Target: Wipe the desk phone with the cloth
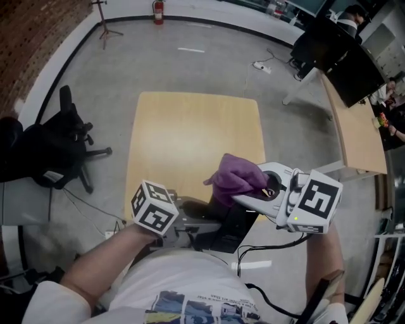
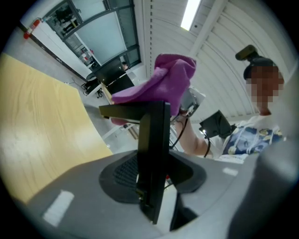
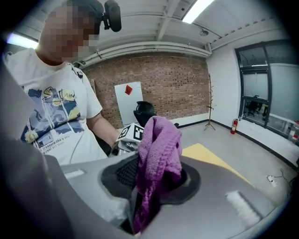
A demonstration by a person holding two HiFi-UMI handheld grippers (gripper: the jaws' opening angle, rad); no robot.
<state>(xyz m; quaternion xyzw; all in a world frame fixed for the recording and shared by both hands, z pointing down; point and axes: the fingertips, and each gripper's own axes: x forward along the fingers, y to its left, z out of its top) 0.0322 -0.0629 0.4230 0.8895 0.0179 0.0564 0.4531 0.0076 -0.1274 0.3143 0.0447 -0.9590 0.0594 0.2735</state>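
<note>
Both grippers are held up close to my body, at the near edge of the wooden table (image 1: 190, 133). My left gripper (image 1: 204, 231) (image 2: 152, 186) is shut on a black desk phone (image 1: 229, 226) (image 2: 154, 144), which shows edge-on between its jaws. The right gripper (image 1: 245, 197) (image 3: 149, 196) is shut on a bunched purple cloth (image 1: 235, 176) (image 3: 159, 154). That cloth (image 2: 168, 84) rests over the phone's upper end. The left gripper's marker cube (image 3: 131, 133) shows behind the cloth in the right gripper view.
A black office chair (image 1: 63, 149) stands on the floor at the left. Another wooden desk (image 1: 357, 133) with dark monitors (image 1: 335, 50) is at the right. Cables (image 1: 272, 250) hang near my body. A fire extinguisher (image 1: 158, 11) stands by the far wall.
</note>
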